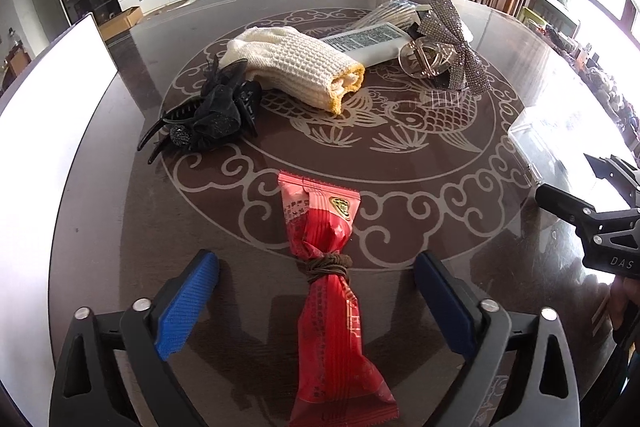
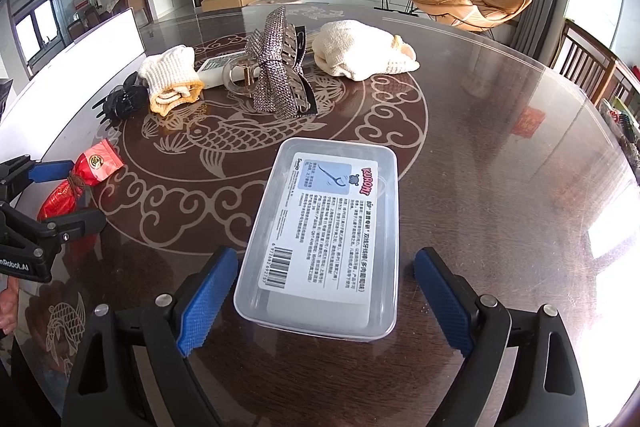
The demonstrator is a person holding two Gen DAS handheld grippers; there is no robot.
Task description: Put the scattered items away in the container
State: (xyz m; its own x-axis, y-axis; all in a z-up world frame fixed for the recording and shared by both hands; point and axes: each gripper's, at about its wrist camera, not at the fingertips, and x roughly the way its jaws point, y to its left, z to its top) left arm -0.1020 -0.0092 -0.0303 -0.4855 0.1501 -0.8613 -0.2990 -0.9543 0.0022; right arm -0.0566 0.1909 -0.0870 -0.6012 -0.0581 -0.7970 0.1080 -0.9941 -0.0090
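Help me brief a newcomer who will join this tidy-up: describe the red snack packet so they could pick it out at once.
Start at the round dark table with the pale fish pattern. At its near edge, between the open jaws of the left gripper, lies the red snack packet. It is the only red item, cinched at the waist by a brown hair tie, unlike the black hair claw behind it.

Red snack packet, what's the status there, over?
Left gripper open, straddling red snack packet on table. Right gripper open around clear container. Nothing blocking between them.
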